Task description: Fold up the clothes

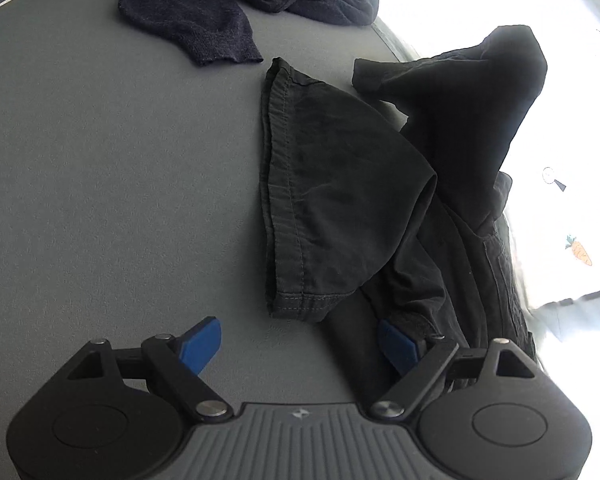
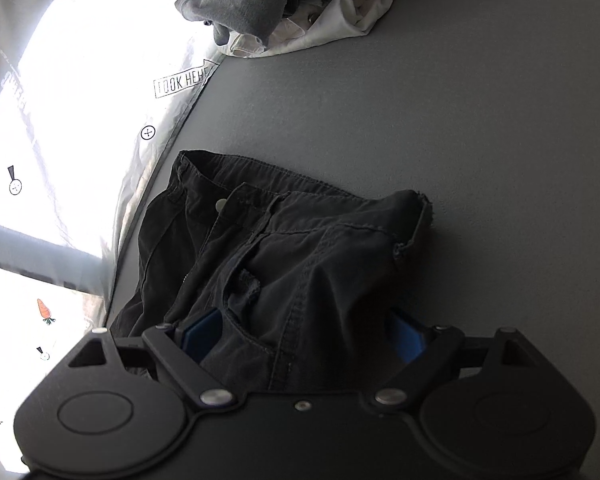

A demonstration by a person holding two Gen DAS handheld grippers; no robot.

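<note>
A pair of black shorts (image 1: 340,200) lies crumpled on the grey table (image 1: 100,160) near its right edge. In the left wrist view a hemmed leg lies flat in the middle and another part is lifted at the right. My left gripper (image 1: 300,344) is open just short of the leg hem; its right pad touches cloth. In the right wrist view the shorts (image 2: 292,256) show their waistband, button and fly. My right gripper (image 2: 304,340) is open wide with bunched cloth lying between its blue pads (image 2: 200,336).
A dark navy knit garment (image 1: 228,0) lies heaped at the far side of the table. A pile of grey, white, cream and pink clothes (image 2: 284,4) sits at the table's far edge. A white printed sheet (image 2: 60,120) hangs beyond the table edge.
</note>
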